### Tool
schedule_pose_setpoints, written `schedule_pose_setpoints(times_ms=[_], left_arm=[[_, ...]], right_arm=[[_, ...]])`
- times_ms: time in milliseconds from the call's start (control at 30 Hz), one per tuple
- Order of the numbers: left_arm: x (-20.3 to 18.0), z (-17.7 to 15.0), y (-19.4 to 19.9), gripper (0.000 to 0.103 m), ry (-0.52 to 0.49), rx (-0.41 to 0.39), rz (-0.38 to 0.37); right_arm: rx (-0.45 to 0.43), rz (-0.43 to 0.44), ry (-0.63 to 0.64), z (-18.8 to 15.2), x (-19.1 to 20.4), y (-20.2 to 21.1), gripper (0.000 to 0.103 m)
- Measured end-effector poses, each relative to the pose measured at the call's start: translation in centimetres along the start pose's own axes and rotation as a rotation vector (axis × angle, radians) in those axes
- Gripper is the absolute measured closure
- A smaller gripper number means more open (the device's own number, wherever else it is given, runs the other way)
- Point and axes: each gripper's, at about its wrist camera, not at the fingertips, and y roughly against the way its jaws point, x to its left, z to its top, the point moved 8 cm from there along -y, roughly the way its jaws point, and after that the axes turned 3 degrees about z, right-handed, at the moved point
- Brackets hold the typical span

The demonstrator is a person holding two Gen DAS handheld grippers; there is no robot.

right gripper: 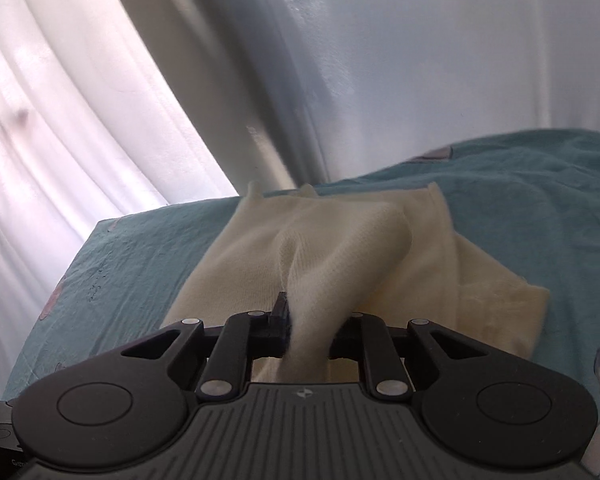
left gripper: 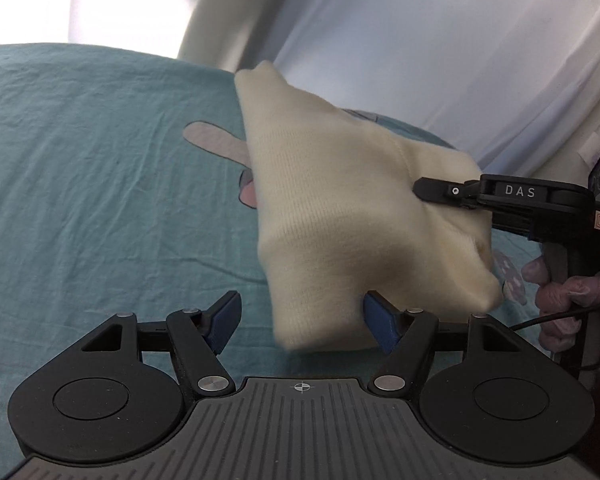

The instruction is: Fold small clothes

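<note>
A cream knitted garment (left gripper: 332,216) hangs lifted over the teal bed sheet (left gripper: 100,160), blurred at its lower corner. My right gripper (left gripper: 424,192) comes in from the right and is shut on a fold of it. The right wrist view shows the same grip: the cream garment (right gripper: 380,240) rises in a ridge into my right gripper (right gripper: 310,320), while the rest lies on the sheet (right gripper: 540,208). My left gripper (left gripper: 302,322) is open. The garment's lower corner hangs between its blue pads (left gripper: 224,324), close to the right one, and neither pad presses on it.
The sheet carries a cartoon print (left gripper: 216,140) partly under the garment. White curtains (left gripper: 480,60) and a pale wall stand behind the bed. A gloved hand (left gripper: 560,300) holds the right gripper's handle at the far right. The bed edge (right gripper: 96,232) falls away at left.
</note>
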Motion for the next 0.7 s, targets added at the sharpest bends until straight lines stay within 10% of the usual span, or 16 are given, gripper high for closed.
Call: schedule_pose_setpoints(times_ms=[333,467,700], left_arm=[[-0.6,-0.5,-1.1,0.029,-0.028,0.032,-0.003],[-1.0,-0.6,-1.0,0.028,-0.040,0.037,0.010],[-1.0,-0.4,-0.6,0.026,-0.032,0.029,0.015]], right_arm=[[0.045,0.149,-0.168,-1.2,-0.9,-1.7,0.053],[0.049,0.103,-0.102,-1.2,0.2,-2.7,0.082],[-0.140,-0.067,0.108,0.8,2.3,0.6,0.089]])
